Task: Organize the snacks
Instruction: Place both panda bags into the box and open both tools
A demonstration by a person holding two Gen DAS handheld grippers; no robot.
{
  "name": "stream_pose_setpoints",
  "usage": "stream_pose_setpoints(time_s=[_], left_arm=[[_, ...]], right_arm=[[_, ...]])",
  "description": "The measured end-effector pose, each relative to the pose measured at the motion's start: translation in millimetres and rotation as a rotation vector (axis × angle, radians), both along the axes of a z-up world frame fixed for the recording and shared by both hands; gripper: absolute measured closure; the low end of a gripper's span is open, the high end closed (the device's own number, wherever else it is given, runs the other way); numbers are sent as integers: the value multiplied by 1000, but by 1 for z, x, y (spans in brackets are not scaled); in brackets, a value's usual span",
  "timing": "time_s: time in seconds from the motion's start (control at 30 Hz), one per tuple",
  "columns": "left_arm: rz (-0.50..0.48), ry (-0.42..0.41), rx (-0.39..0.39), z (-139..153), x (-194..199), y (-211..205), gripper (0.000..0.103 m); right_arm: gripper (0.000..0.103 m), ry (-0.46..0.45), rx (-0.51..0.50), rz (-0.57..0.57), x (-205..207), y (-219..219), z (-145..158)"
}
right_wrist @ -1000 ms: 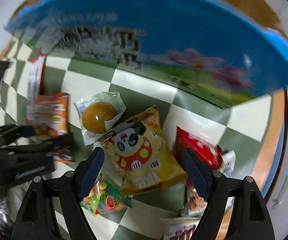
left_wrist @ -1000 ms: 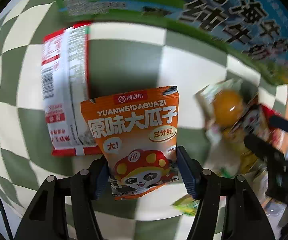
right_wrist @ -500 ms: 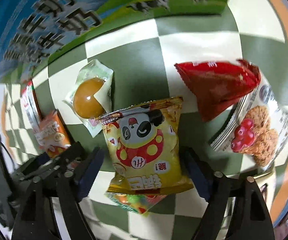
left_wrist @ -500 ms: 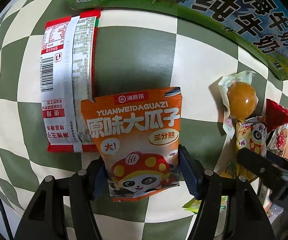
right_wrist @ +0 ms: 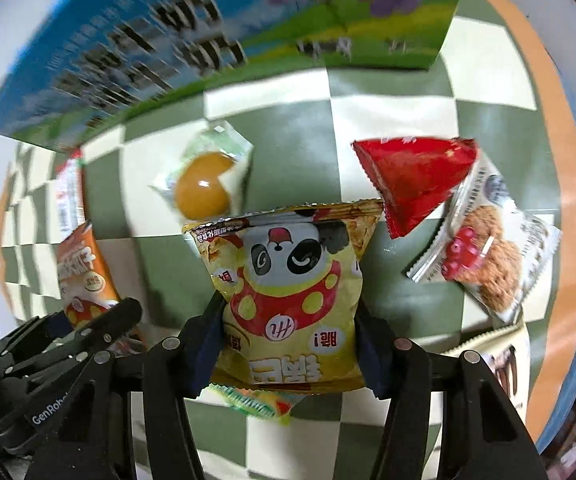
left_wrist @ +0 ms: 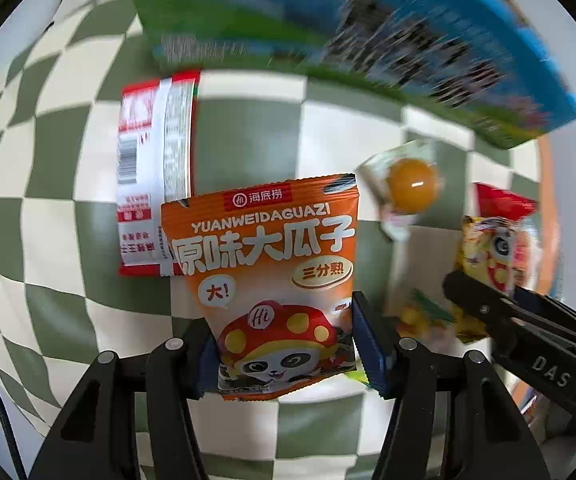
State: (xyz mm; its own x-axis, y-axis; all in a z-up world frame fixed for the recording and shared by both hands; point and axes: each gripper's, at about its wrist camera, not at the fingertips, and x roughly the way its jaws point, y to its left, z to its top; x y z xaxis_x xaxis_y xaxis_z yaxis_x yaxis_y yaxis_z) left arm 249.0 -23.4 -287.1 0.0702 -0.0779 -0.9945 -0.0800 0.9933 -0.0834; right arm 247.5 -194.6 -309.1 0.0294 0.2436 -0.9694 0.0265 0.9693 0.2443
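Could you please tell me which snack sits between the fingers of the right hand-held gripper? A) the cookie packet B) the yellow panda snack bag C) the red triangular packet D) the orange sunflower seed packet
B: the right hand-held gripper pinches the yellow panda snack bag on both sides.

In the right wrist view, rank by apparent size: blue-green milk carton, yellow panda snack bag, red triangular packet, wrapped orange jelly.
1. Blue-green milk carton
2. Yellow panda snack bag, though nearest the camera
3. Red triangular packet
4. Wrapped orange jelly, close to the packet
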Motion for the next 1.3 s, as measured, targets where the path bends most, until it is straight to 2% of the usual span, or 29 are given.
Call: stream_pose_setpoints(time_s=[0.17,0.3,0.47,0.57,0.7,0.87,0.97,1.1,1.17,1.23,1.3], left_arm=[[-33,-96,-44,62,3,-9,47],[-64,-176,-85,112,18,-9,47],[-62,-268,-78,167,70,-9,47],[-67,-293,-34,180,105,-5,47],[-68,-230,-11,166,157,2,47],[-54,-85,11,113,202,18,47],[-50,-13,15,82,210,23,47],[-56,40,50,55,216,27,46],[-44,64,39,46,218,31,42],[-42,61,20,40,218,33,20],[-46,42,19,40,217,32,10]], right_arm=[[43,-85,48,12,-8,-13,49],[43,-166,96,10,-9,-11,104],[43,-279,132,0,22,-24,168],[43,-343,109,-9,53,-18,195],[43,-361,65,-24,99,-18,196],[43,-298,-5,-24,146,-24,169],[43,-247,-47,-23,162,-24,141],[43,-198,-92,-23,178,-20,108],[38,-165,-98,-24,180,-20,96],[8,-106,-120,-7,184,-17,78],[8,-94,-123,15,183,-14,72]])
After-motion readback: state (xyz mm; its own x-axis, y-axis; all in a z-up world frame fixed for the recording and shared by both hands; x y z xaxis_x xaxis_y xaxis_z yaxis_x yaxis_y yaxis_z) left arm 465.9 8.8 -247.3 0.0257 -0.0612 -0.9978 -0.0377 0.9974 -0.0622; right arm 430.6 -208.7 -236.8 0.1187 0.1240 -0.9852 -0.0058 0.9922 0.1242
